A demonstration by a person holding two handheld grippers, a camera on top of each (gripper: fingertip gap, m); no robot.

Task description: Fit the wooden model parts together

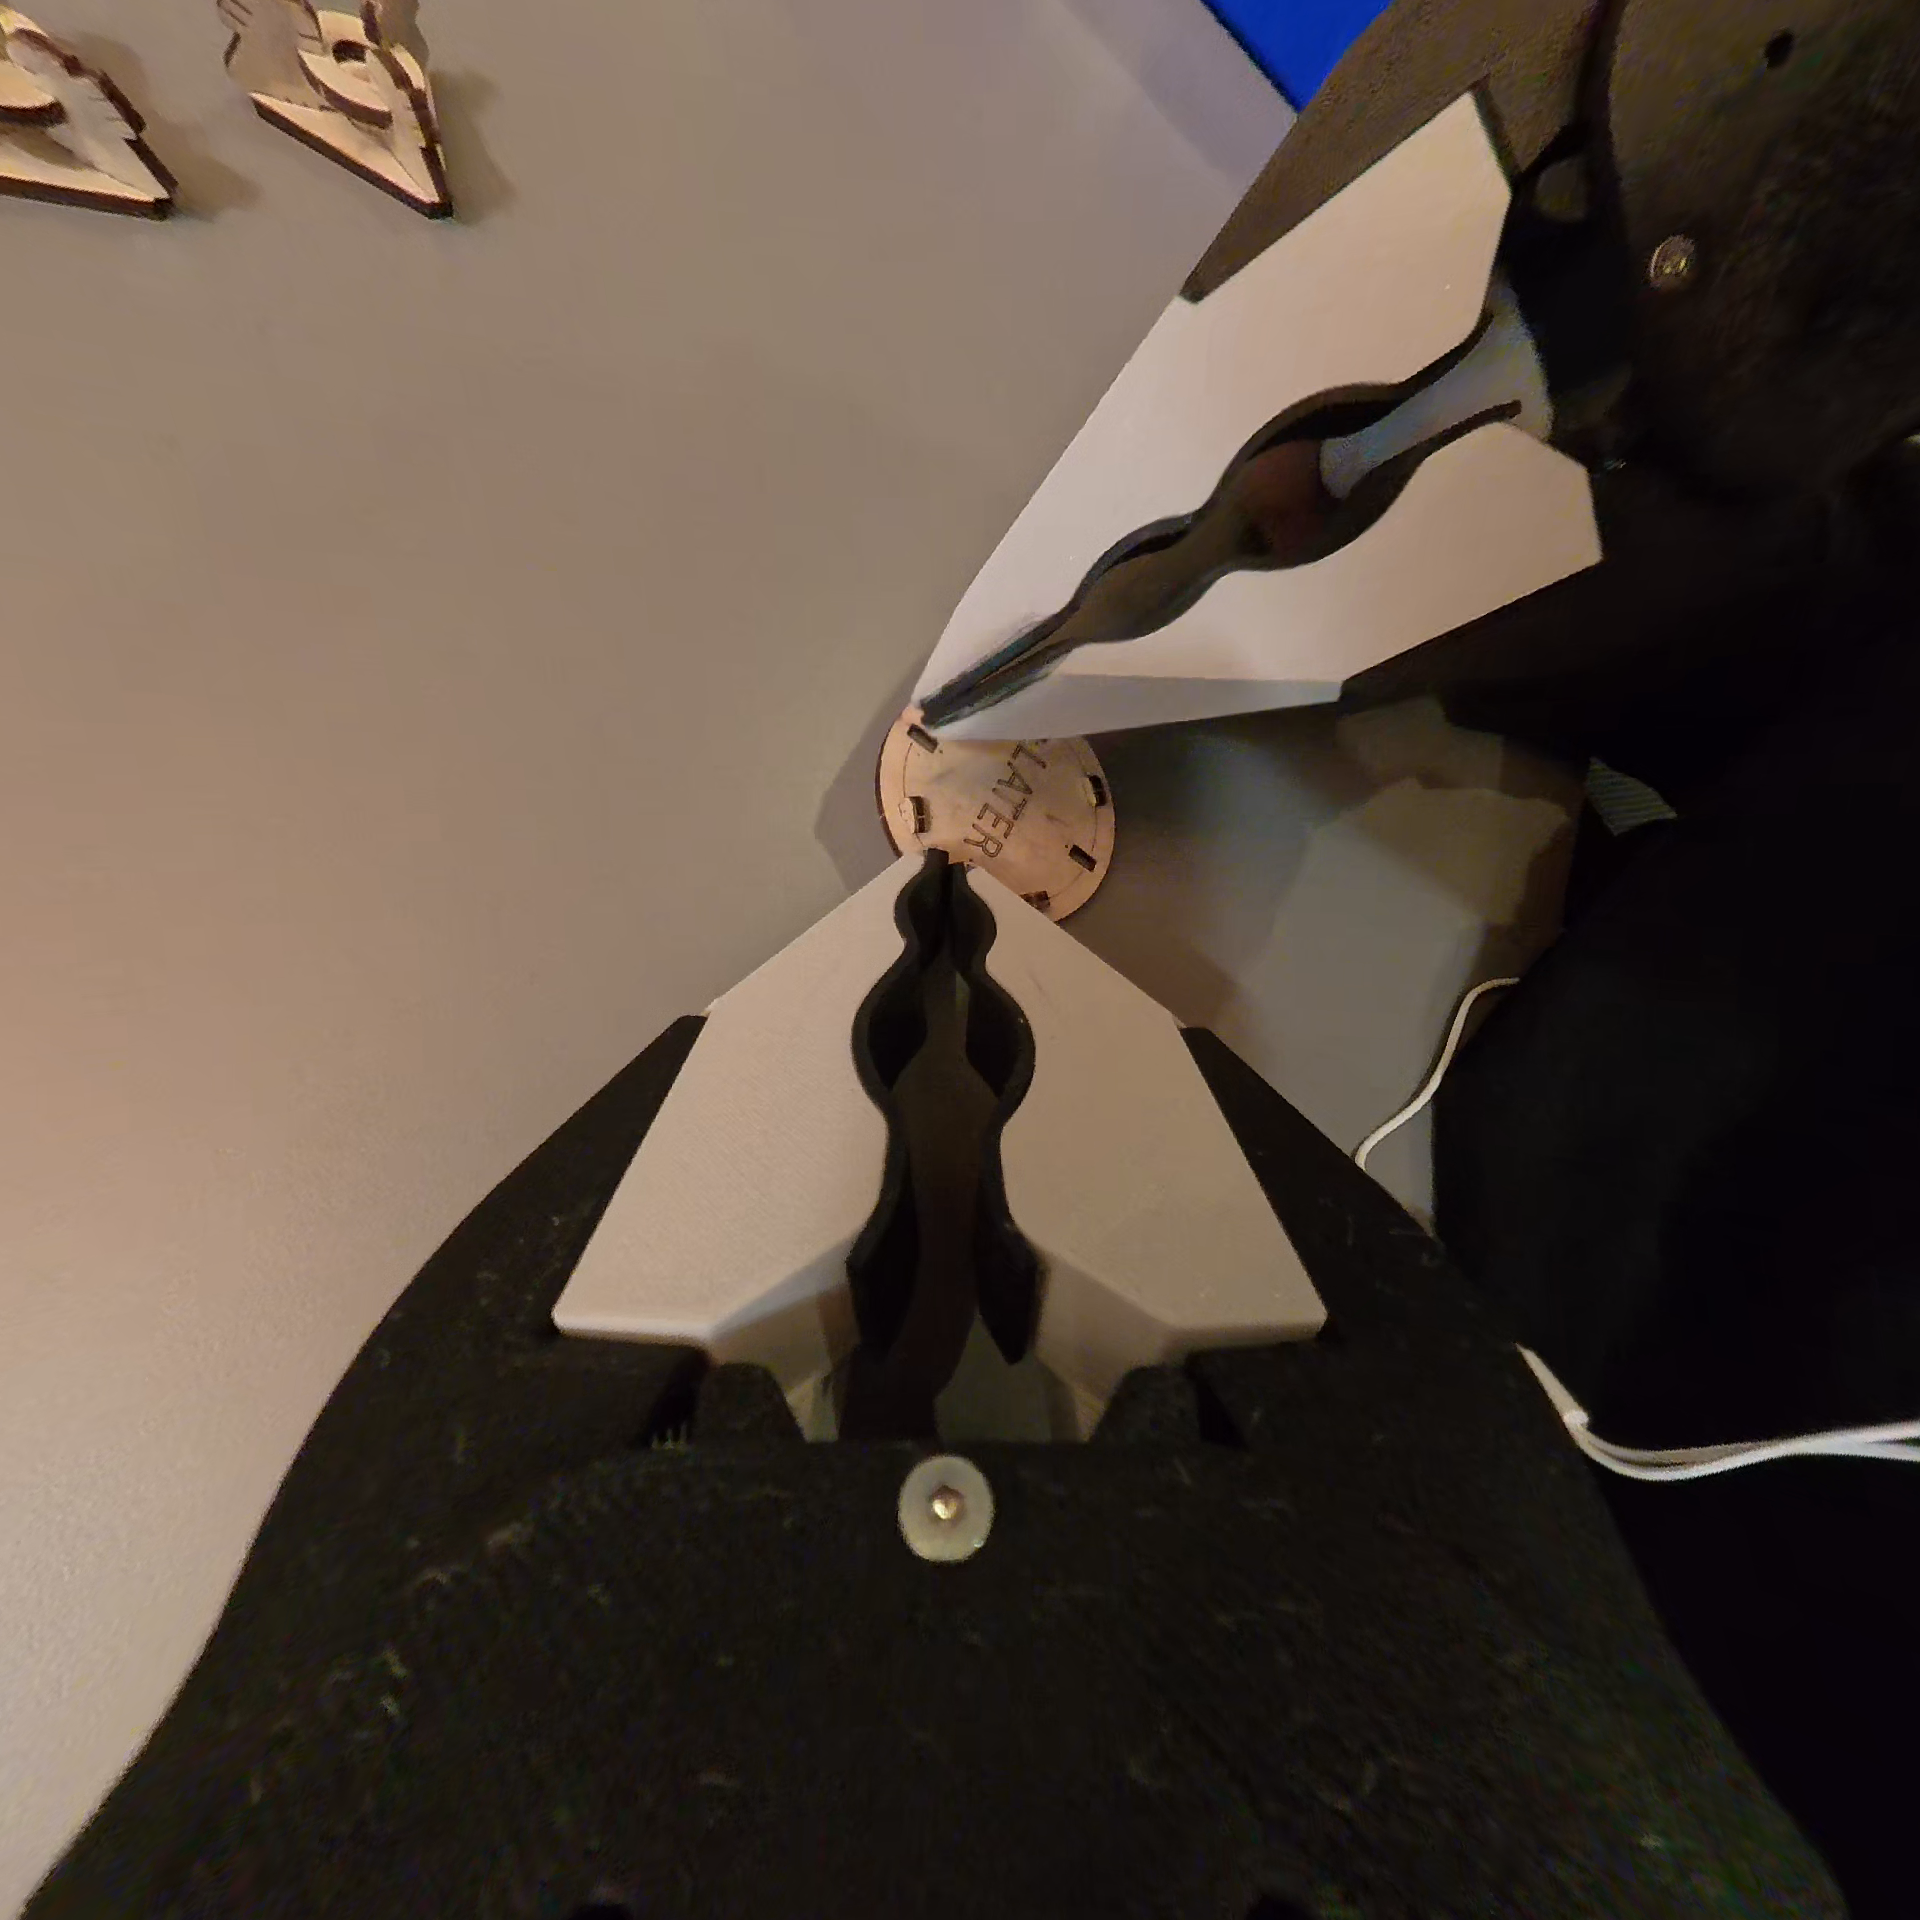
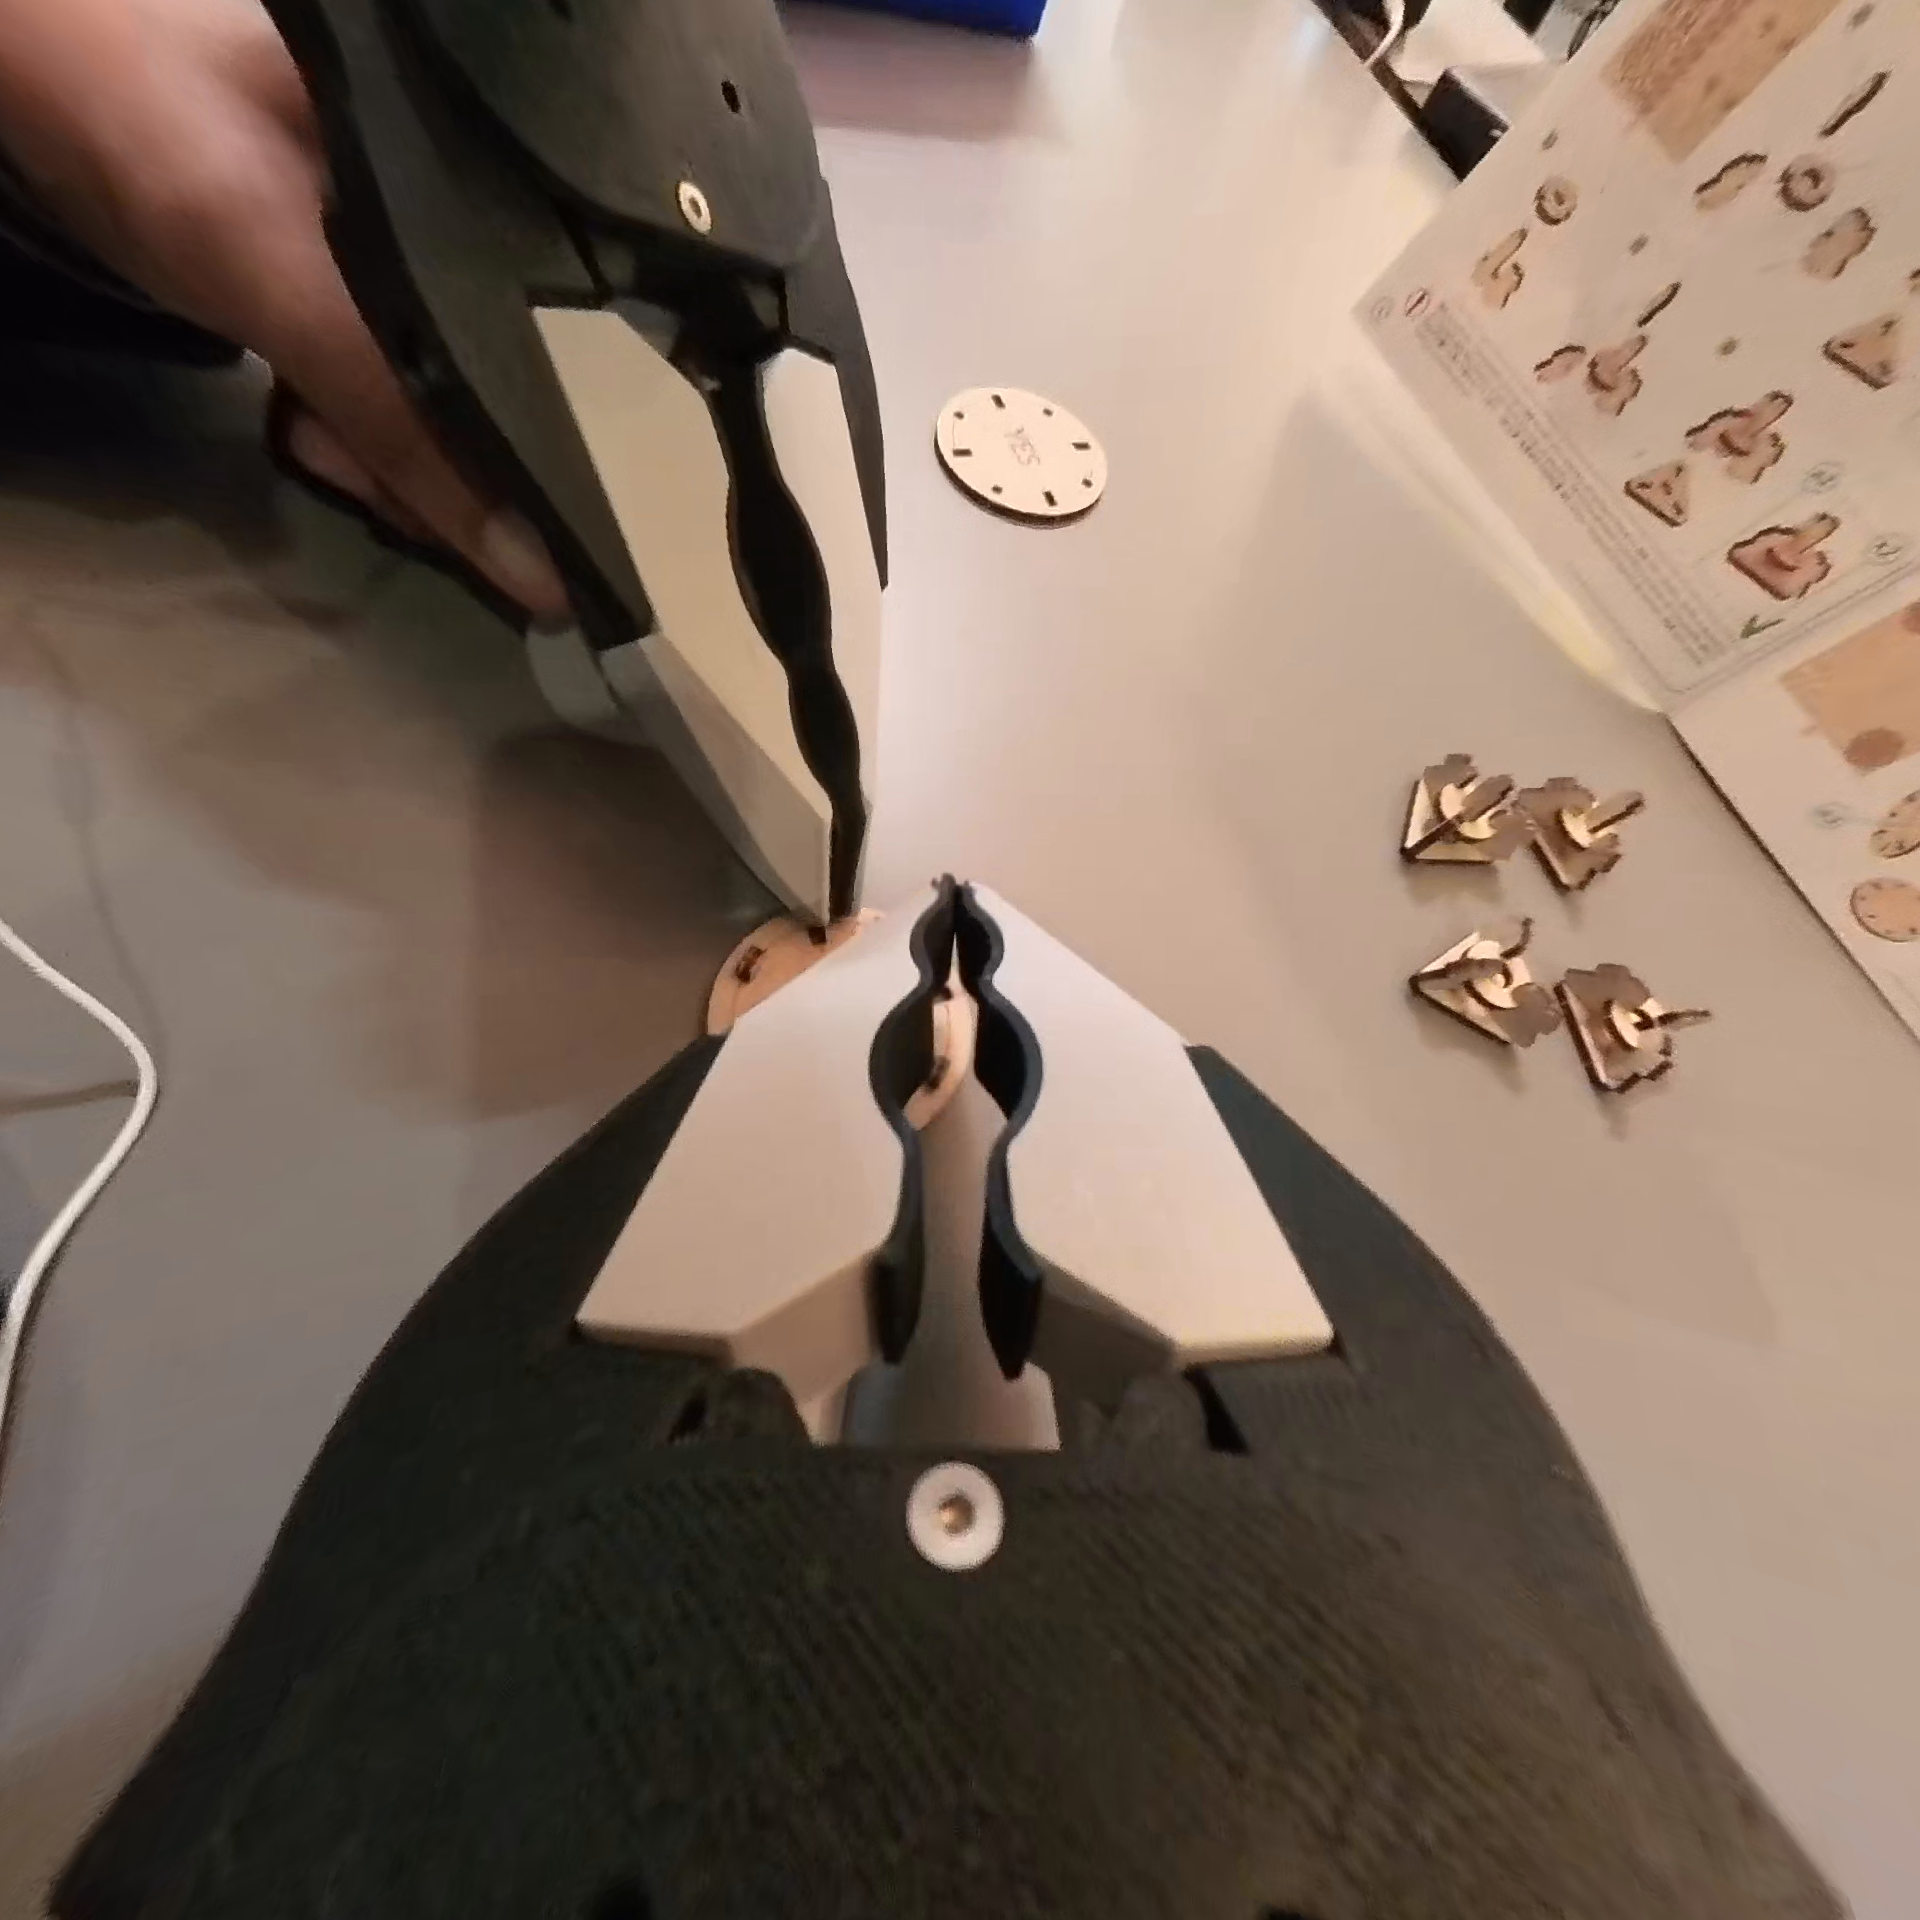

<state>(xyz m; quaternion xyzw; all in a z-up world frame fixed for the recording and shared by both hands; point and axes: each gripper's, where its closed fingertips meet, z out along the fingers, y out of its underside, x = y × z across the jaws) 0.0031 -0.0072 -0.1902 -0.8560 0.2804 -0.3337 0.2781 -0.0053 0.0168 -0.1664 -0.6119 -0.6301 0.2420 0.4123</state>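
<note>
Surface: smooth pale grey tabletop [image 2: 1195, 675], matte, warm dim light, soft shadows under both tools. A strip of blue [image 1: 1262, 47] shows past the far edge.

Left gripper [image 1: 940, 862]: black wavy pads pressed together, nothing between them, tips resting on the near edge of a round light plywood disc with small slots around its rim [image 1: 1029, 821], which lies flat on the table.

Right gripper [image 2: 954, 894]: pads closed on themselves, tips over the same disc, at its opposite edge.

A hand [image 2: 208, 312] grips the left tool.

Elsewhere: second slotted wooden disc [image 2: 1020, 455] further off; four small triangular plywood assemblies [image 2: 1548, 935] in a cluster; open illustrated instruction sheet [image 2: 1662, 343]; white cable [image 2: 94, 1132] trailing at the edge.
</note>
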